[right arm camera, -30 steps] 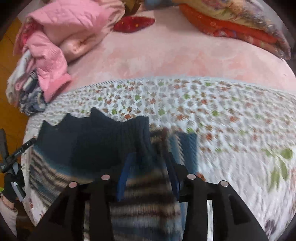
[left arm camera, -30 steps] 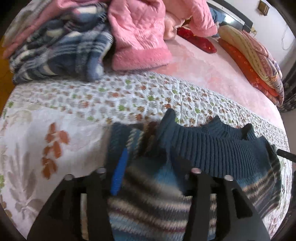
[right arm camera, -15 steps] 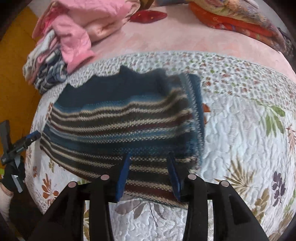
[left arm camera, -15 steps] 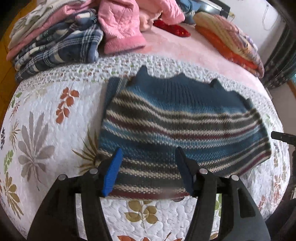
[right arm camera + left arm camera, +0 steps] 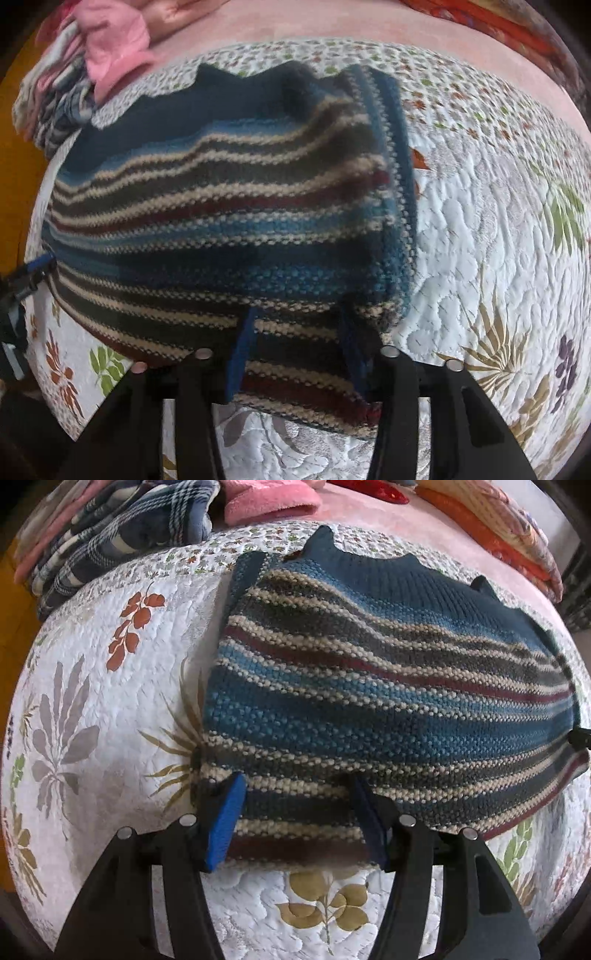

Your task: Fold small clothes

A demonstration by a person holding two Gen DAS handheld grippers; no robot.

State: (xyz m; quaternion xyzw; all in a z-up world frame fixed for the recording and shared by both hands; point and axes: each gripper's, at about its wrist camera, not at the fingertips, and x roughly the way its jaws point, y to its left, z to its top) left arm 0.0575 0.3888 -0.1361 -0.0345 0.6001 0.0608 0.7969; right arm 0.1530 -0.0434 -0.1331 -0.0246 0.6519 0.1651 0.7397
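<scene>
The striped knit sweater (image 5: 369, 686) lies flat on the floral quilt (image 5: 92, 686), folded once so its dark blue ribbed band runs along the far edge and its stripes run across; one side shows a narrow folded-under strip of knit, seen at the left edge in the left wrist view and at the right edge in the right wrist view; the near hem sits close to the quilt's edge.

The left gripper (image 5: 295, 812) hangs just over the near hem with its blue pads spread wide and nothing between them; the right gripper (image 5: 295, 343) does the same at the other end of the hem, its fingers also parted and empty; each is glimpsed at the margin of the other's view, so the two stand well apart along the garment.

By my reading one fold is laid down and let go, and the step in hand is setting up the next fold; that calls for each gripper to settle on a corner or side edge, pinch through both layers, and carry one end across to the other evenly, so the layers do not slide apart.

Beyond the sweater lie a plaid garment (image 5: 122, 535) and pink clothes (image 5: 266, 502) on a pink blanket (image 5: 332, 26), with stacked bedding (image 5: 509, 539) at the far side.
</scene>
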